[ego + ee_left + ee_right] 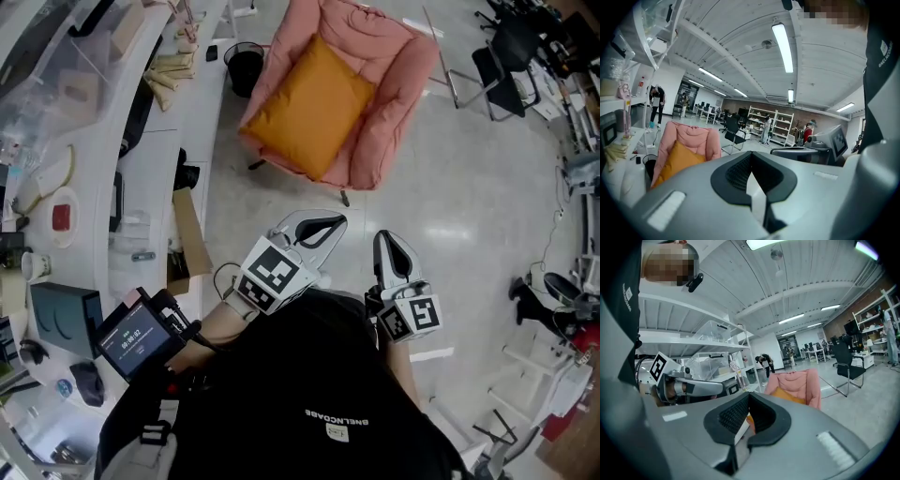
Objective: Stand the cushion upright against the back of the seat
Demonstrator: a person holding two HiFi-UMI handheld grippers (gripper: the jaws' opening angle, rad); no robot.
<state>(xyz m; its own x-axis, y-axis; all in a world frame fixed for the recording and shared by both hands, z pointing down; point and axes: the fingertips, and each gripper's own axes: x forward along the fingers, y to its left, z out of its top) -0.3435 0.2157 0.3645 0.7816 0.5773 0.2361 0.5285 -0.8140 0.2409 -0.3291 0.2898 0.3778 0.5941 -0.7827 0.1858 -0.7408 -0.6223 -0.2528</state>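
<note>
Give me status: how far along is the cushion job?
Done: nothing yet. The orange cushion lies slanted across the seat of the pink chair, not stood against its back.
In hand: nothing. The left gripper and right gripper are both shut, empty and well short of the chair.
Left: approach, grip the cushion, stand it up.

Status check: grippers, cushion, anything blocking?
Both shut, empty: left gripper, right gripper, short of the pink chair. Target orange cushion slumped in it, not upright. Only a black bin beside it, off the path.
</note>
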